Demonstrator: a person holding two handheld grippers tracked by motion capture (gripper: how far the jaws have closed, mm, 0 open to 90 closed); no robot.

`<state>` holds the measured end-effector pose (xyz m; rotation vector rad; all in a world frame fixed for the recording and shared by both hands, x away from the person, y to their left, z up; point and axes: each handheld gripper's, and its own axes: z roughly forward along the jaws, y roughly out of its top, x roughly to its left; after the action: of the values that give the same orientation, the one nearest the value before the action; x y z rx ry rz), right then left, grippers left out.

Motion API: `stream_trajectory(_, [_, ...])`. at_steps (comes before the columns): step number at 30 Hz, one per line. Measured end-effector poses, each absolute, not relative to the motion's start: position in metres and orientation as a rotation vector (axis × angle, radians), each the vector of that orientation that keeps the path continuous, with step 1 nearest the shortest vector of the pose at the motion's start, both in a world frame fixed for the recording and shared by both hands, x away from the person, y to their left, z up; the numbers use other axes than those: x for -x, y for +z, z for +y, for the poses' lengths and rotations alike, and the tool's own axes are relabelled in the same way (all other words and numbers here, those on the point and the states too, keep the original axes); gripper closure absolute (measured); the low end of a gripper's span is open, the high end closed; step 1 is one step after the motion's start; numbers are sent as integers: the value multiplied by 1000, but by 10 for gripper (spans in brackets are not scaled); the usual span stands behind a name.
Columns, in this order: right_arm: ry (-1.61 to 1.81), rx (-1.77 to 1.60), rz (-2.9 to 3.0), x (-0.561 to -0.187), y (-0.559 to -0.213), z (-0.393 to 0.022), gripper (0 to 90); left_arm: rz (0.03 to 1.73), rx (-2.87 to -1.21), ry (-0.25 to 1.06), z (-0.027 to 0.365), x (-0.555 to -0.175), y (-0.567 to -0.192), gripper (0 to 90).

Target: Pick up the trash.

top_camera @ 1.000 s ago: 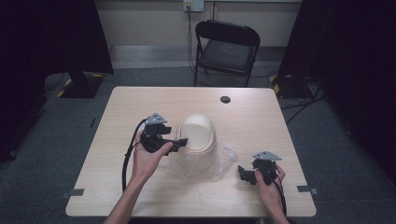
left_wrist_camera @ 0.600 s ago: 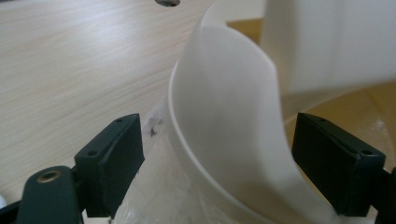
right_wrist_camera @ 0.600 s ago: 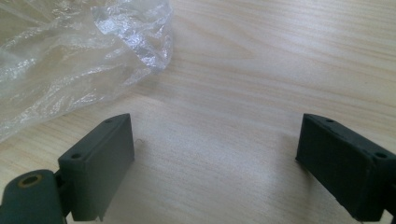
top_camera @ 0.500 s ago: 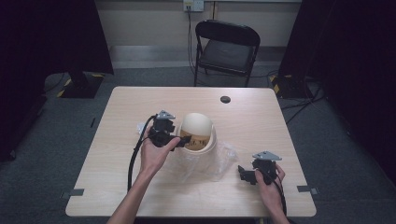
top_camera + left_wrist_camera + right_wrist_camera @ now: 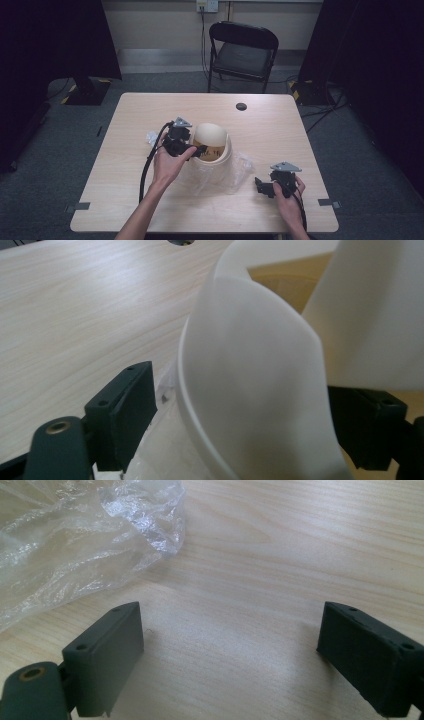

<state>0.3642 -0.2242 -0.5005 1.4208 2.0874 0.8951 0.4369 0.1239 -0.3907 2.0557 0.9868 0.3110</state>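
Right gripper (image 5: 261, 186) rested near the table's (image 5: 130, 200) front edge, jaws spread wide with bare wood between them, just beside the clear plastic bag (image 5: 75, 545). Farther in, the left gripper (image 5: 199, 151) reached sideways to the cream cup stack (image 5: 214, 142) standing on the bag; jaws apart, the stack's translucent rim between them, contact unclear. Beyond: a black disc (image 5: 241, 106), then a folding chair (image 5: 243, 55).

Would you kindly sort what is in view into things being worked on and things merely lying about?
In the job:
- left gripper, jaws either side of the cream tub's wall
- cream tub
- clear plastic bag under it

Lying about:
- right gripper, open, idle on the table
- crumpled scrap
- black disc
- chair
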Motion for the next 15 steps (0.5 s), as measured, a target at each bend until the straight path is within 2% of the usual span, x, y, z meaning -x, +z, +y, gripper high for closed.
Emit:
stream_trajectory(7, [895, -1420, 2087, -364, -501, -224, 101, 952, -1953, 234, 141, -425, -384, 166])
stream_trajectory(15, [895, -1420, 2087, -364, -501, -224, 102, 920, -1862, 260, 168, -413, -378, 167])
